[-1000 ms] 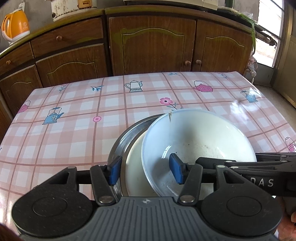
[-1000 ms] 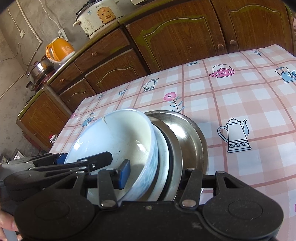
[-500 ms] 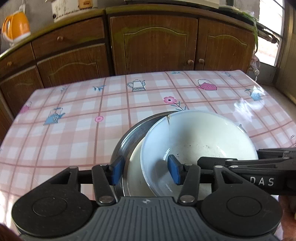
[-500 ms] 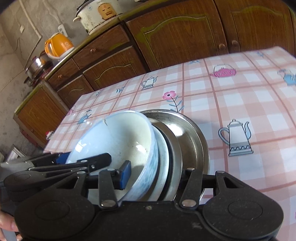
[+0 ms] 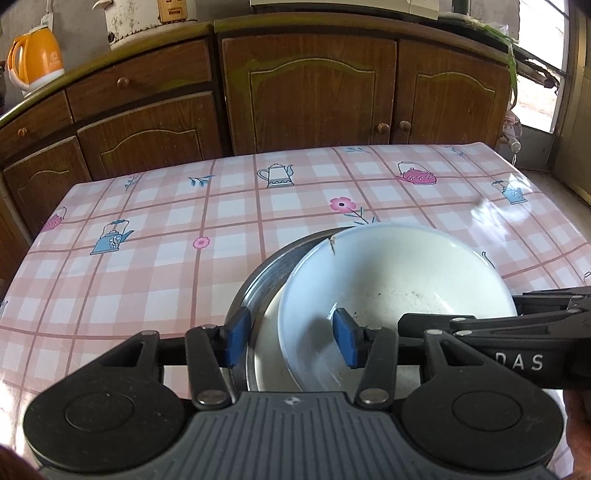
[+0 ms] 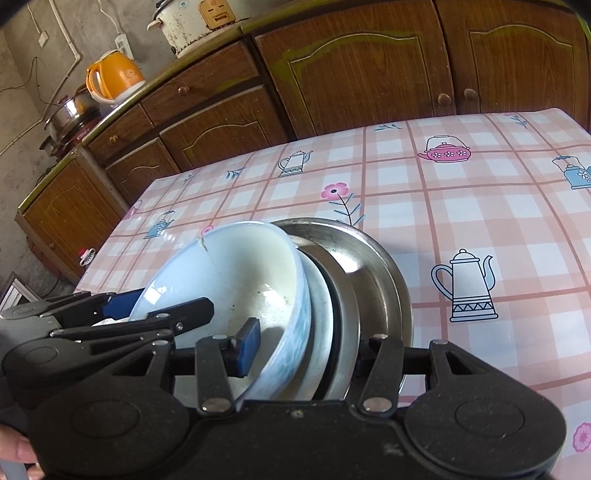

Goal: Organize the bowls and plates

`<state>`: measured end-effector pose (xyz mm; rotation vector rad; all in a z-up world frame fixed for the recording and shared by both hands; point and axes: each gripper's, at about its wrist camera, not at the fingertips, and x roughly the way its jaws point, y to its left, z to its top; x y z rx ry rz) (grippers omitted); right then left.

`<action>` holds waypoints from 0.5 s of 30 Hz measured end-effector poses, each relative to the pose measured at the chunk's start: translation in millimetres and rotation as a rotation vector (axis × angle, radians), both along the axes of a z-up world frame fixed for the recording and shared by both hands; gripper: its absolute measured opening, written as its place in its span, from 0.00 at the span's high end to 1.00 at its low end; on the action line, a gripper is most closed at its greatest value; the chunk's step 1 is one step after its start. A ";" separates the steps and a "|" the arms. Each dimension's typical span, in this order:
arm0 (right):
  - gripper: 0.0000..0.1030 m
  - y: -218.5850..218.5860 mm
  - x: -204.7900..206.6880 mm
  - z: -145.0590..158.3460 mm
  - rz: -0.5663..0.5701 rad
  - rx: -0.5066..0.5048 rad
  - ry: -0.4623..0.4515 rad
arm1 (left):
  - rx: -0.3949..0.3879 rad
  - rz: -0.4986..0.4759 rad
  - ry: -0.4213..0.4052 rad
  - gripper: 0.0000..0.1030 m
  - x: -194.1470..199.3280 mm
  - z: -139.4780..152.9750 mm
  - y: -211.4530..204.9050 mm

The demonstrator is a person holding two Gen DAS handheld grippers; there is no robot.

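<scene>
A stack of dishes is sitting near the front edge of the worktop (image 5: 166,221), which is covered by a pink checked cloth printed with teapots and flowers. At the bottom a steel plate (image 6: 373,266) is lying on the cloth; a white plate (image 6: 317,295) is resting inside it, and a white bowl (image 5: 399,273) with a cracked rim is sitting tilted on top. The left tool (image 5: 291,338) is straddling the stack's left edge: its left blue pad is sitting outside the steel plate's rim and its right pad inside the bowl, so it is clamping the stack. The right tool (image 6: 314,349) is doing the same on the opposite side, with one blue pad pressing inside the bowl and the other finger hidden behind the steel plate's rim. Each tool is showing up in the other's view, reaching in over the bowl. Behind the worktop, brown wooden cabinets (image 5: 310,85) are carrying an orange kettle (image 6: 114,75) and a worn rice cooker (image 6: 195,18).
</scene>
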<state>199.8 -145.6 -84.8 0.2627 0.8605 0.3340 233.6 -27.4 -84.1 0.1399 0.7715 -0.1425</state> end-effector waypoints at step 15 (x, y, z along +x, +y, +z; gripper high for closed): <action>0.46 10.2 1.1 13.3 0.011 -0.065 0.078 | -0.049 0.023 -0.006 0.44 -4.0 -5.5 9.7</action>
